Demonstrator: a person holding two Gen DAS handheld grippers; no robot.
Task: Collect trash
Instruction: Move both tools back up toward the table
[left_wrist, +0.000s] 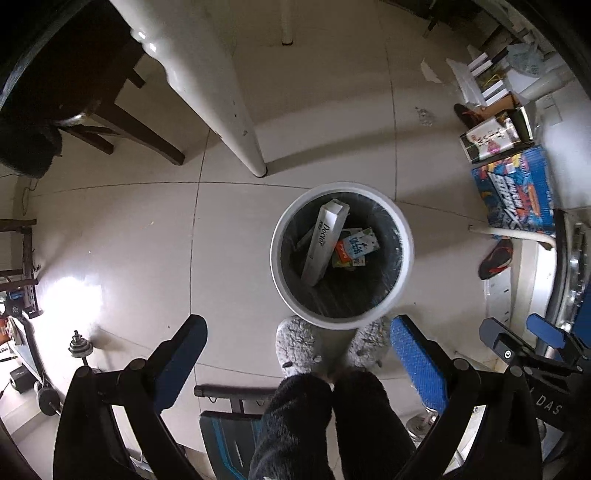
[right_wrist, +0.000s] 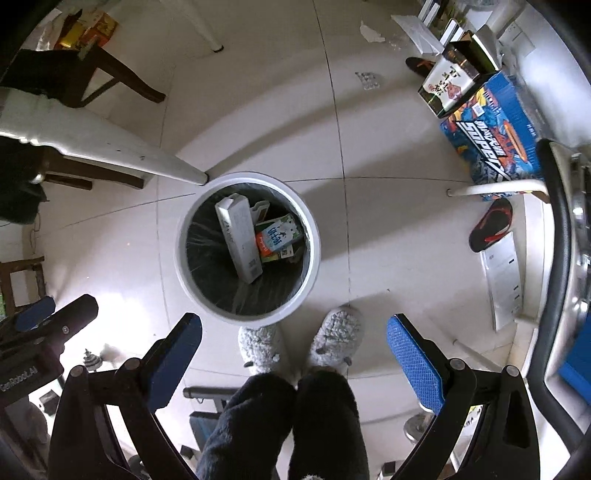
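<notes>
A white round trash bin (left_wrist: 406, 236) with a dark liner stands on the tiled floor, seen from above; it also shows in the right wrist view (right_wrist: 314, 236). Inside lie a long white box marked "Doctor" (left_wrist: 324, 242) (right_wrist: 240, 236), a blue-white carton (left_wrist: 361, 242) (right_wrist: 277, 234) and other small packs. My left gripper (left_wrist: 295, 347) is open and empty, held high above the bin's near side. My right gripper (right_wrist: 293, 345) is open and empty too, above the bin's near right. Each gripper shows at the other view's edge.
The person's grey slippers (right_wrist: 334, 341) stand next to the bin. A white table leg (left_wrist: 236, 122) ends behind it. Boxes, including a blue printed one (right_wrist: 491, 133), and a black-red slipper (right_wrist: 491, 225) lie on the right. Dark chair legs (left_wrist: 122, 122) stand far left.
</notes>
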